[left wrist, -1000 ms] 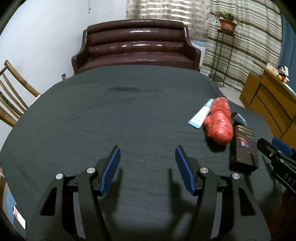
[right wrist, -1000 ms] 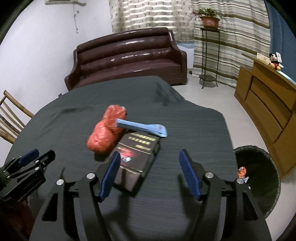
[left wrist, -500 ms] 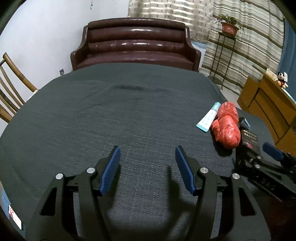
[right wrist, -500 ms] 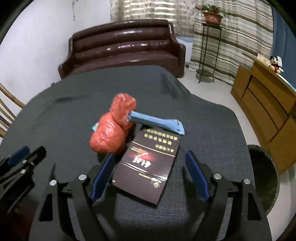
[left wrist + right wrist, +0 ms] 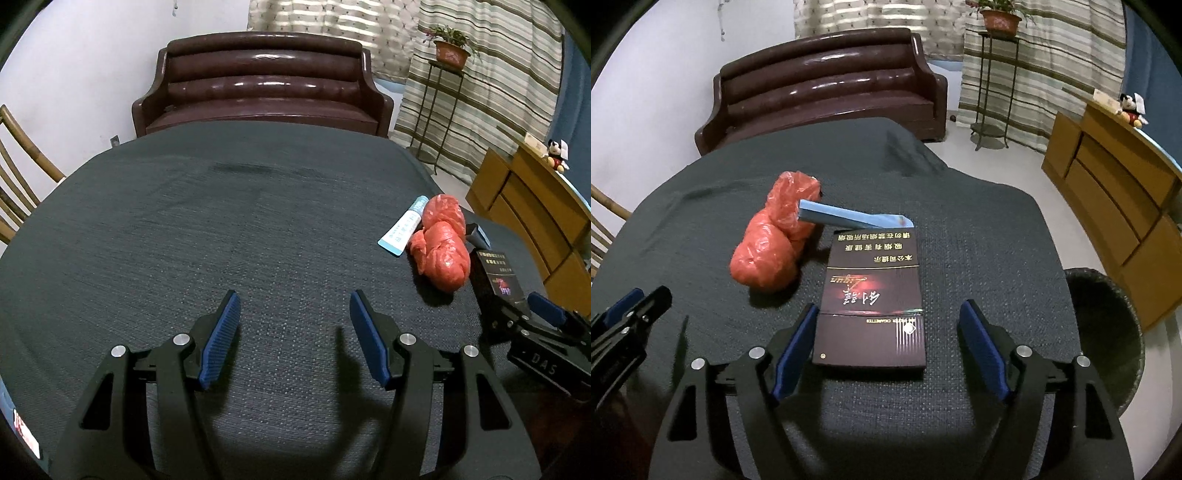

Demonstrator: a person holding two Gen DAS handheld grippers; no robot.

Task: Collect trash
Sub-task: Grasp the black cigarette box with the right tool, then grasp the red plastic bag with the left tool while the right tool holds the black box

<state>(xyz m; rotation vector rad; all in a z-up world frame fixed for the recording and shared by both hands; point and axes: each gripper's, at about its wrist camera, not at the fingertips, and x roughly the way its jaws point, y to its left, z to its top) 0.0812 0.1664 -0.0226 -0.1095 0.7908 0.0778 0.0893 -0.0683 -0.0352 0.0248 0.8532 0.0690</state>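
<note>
A dark cigarette carton [image 5: 873, 295] lies flat on the dark tablecloth [image 5: 979, 240], its near end between the open jaws of my right gripper [image 5: 886, 332]. A crumpled red plastic bag [image 5: 775, 240] lies to its left, and a light blue tube [image 5: 849, 218] rests against the bag and the carton's far end. My left gripper [image 5: 293, 325] is open and empty over bare cloth. In the left wrist view the bag [image 5: 441, 245], the tube [image 5: 402, 230] and the carton [image 5: 496, 280] lie to the right, with the right gripper [image 5: 546, 332] at the carton.
A black trash bin [image 5: 1108, 332] stands on the floor right of the table. A brown leather sofa [image 5: 262, 88] is behind the table, a wooden chair [image 5: 14, 184] at the left, a wooden cabinet [image 5: 1115, 184] at the right, and a plant stand [image 5: 993, 74] by the curtains.
My right gripper has moved forward over the carton, so its near end now lies between the open jaws. My left gripper has shifted slightly and stays open.
</note>
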